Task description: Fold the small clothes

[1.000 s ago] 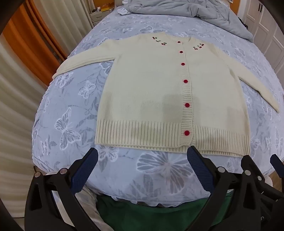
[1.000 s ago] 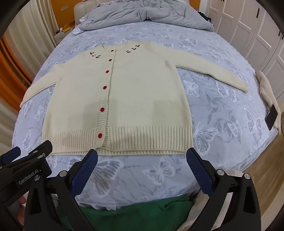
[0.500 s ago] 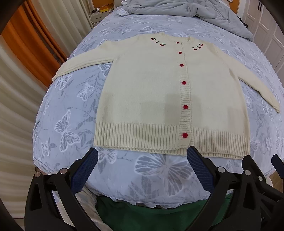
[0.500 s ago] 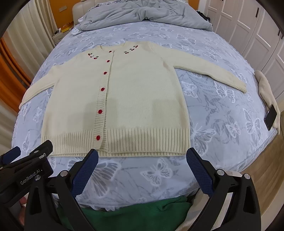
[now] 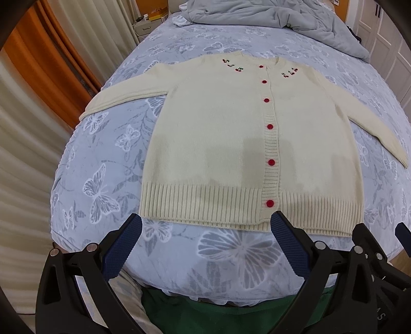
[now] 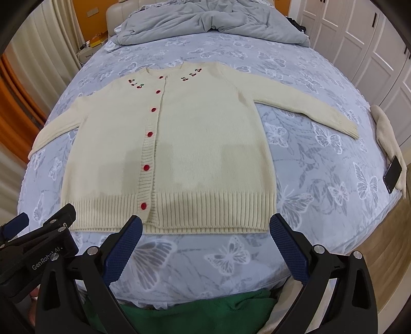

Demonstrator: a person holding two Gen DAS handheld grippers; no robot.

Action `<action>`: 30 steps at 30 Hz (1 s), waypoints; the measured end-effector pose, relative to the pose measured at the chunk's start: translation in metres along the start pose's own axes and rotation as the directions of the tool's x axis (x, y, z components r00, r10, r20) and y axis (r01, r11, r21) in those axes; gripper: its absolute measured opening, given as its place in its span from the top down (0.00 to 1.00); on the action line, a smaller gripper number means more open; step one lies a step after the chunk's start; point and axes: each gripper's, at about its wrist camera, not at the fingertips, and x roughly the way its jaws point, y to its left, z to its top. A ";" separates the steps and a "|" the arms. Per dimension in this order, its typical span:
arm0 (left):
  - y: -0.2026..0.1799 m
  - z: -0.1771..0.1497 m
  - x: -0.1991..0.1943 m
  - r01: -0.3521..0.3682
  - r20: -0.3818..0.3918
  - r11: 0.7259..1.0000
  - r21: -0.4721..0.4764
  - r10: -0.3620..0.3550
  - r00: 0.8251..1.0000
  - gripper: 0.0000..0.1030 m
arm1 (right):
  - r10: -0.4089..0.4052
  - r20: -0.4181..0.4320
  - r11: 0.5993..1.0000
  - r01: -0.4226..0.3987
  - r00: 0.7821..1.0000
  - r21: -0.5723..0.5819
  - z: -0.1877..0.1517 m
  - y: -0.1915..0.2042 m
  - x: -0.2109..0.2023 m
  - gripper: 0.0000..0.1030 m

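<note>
A cream knit cardigan [image 5: 221,144] with red buttons and cherry embroidery lies flat and buttoned on the bed, both sleeves spread out; it also shows in the right wrist view [image 6: 205,144]. My left gripper [image 5: 205,223] is open and empty, hovering just short of the ribbed hem, left of the button band. My right gripper [image 6: 205,226] is open and empty, just short of the hem, right of the button band. The left gripper also shows at the lower left of the right wrist view [image 6: 38,246], and the right gripper at the lower right edge of the left wrist view [image 5: 380,246].
The bed [image 5: 102,159] has a blue butterfly-print cover. A grey duvet [image 6: 205,23] is bunched at the head. A cream cloth [image 6: 385,131] and a black phone [image 6: 392,174] lie at the right edge. Green fabric [image 6: 200,313] sits below the bed's near edge. Curtains hang left, wardrobe doors right.
Both grippers have moved forward a little toward the cardigan's hem. The jaws stay open and the cardigan has not moved.
</note>
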 end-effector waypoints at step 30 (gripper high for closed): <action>-0.001 0.009 -0.010 -0.026 0.035 1.000 -0.003 0.026 0.999 0.06 | 0.006 0.009 1.000 -0.006 1.000 0.003 0.013 0.001 -0.003 0.05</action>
